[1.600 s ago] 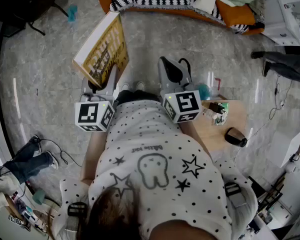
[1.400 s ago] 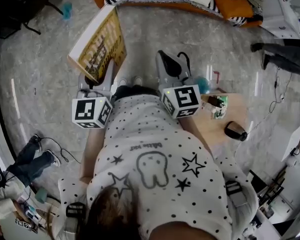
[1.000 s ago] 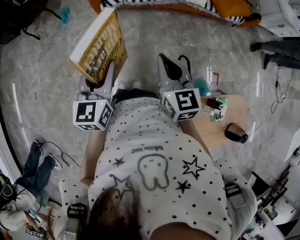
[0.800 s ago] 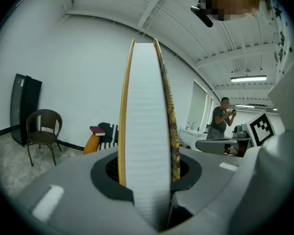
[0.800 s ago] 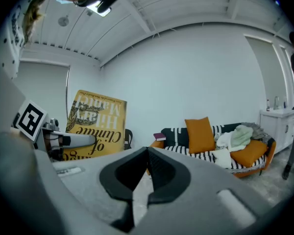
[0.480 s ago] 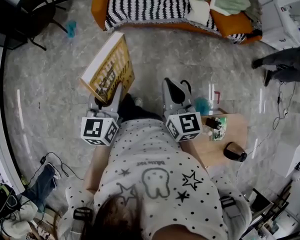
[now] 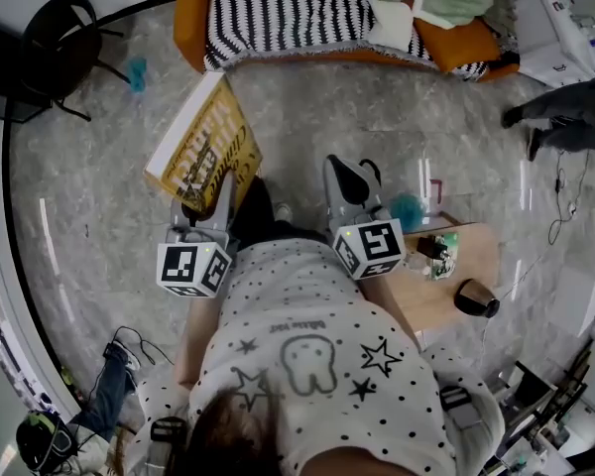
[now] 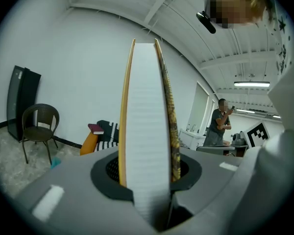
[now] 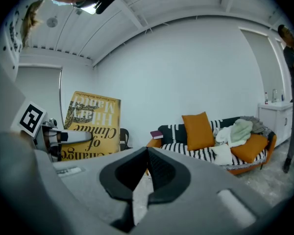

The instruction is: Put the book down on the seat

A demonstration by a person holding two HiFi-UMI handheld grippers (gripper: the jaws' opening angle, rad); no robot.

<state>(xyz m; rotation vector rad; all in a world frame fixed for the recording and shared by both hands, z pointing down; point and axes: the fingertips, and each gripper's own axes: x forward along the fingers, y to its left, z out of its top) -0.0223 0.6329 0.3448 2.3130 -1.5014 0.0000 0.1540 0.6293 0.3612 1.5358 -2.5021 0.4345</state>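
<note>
So the book (image 7: 203, 152) is up in the air, nowhere near the seat. It's a big yellow hardcover standing on edge, clamped at its lower edge by the left tongs (image 7: 210, 201). In the left gripper view you look straight at the white page block wedged between the two jaws, one cover on each side. In the right gripper view the front cover's print reads upside down.

The right tongs (image 9: 146, 168) sit just beside the left ones, jaws pressed together with nothing in them.

Under the book is grey marbled floor (image 7: 99, 216). The orange sofa (image 7: 278, 13) with its black-and-white striped cover is well ahead, with an orange cushion (image 9: 198, 129) and some bundled cloth on it. A black chair (image 7: 64, 43) stands off to the left, and a small wooden desk (image 7: 446, 286) is at the person's right.
</note>
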